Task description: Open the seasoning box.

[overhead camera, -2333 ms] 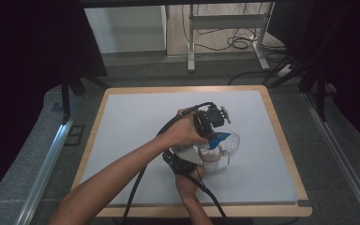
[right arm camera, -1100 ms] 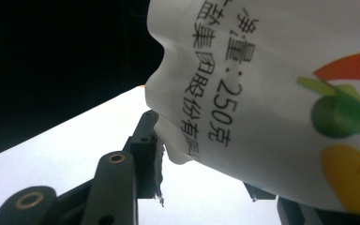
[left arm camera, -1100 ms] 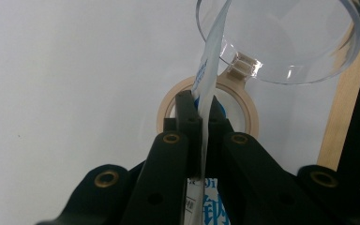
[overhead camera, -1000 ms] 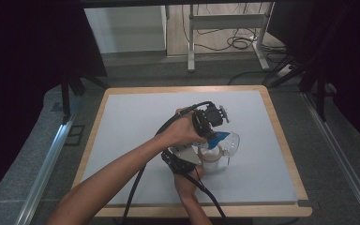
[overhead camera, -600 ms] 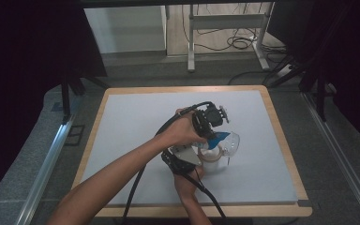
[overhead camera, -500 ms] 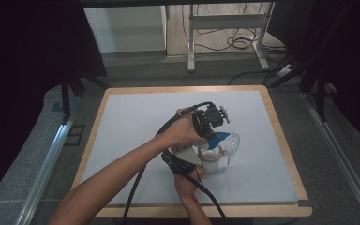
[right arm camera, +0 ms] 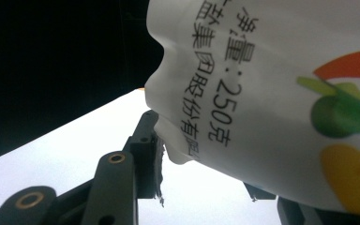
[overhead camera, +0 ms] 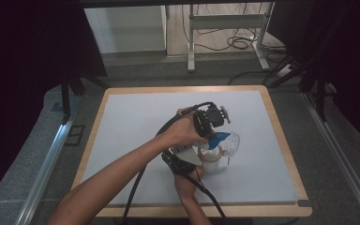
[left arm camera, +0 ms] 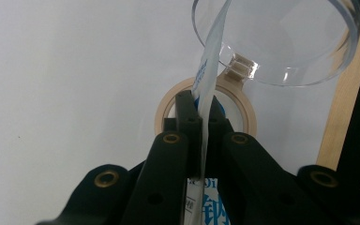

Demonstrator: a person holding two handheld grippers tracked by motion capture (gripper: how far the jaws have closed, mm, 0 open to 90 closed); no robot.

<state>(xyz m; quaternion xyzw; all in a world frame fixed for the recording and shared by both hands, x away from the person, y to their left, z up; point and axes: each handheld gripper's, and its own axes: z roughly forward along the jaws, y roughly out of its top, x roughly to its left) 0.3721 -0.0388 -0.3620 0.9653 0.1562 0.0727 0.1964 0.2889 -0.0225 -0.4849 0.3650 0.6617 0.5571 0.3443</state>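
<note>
A blue and white pouch (overhead camera: 219,138) hangs over a jar (overhead camera: 213,162) with a tan rim near the middle of the table. In the left gripper view, my left gripper (left arm camera: 200,123) is shut on the pouch's thin edge (left arm camera: 209,70), straight above the jar's rim (left arm camera: 165,108). The jar's clear hinged lid (left arm camera: 281,42) stands open beyond it. My right gripper (right arm camera: 206,176) is shut on the pouch's white printed body (right arm camera: 262,79) from below. In the high view the left gripper (overhead camera: 211,135) sits above the jar and the right gripper (overhead camera: 194,157) is at the jar's left.
The white table top (overhead camera: 136,122) has a wooden frame (overhead camera: 281,136), whose edge (left arm camera: 351,93) lies close to the jar's right. Black cables (overhead camera: 140,183) trail from both grippers toward the near edge. Dark curtains and a metal stand (overhead camera: 225,21) lie beyond the table.
</note>
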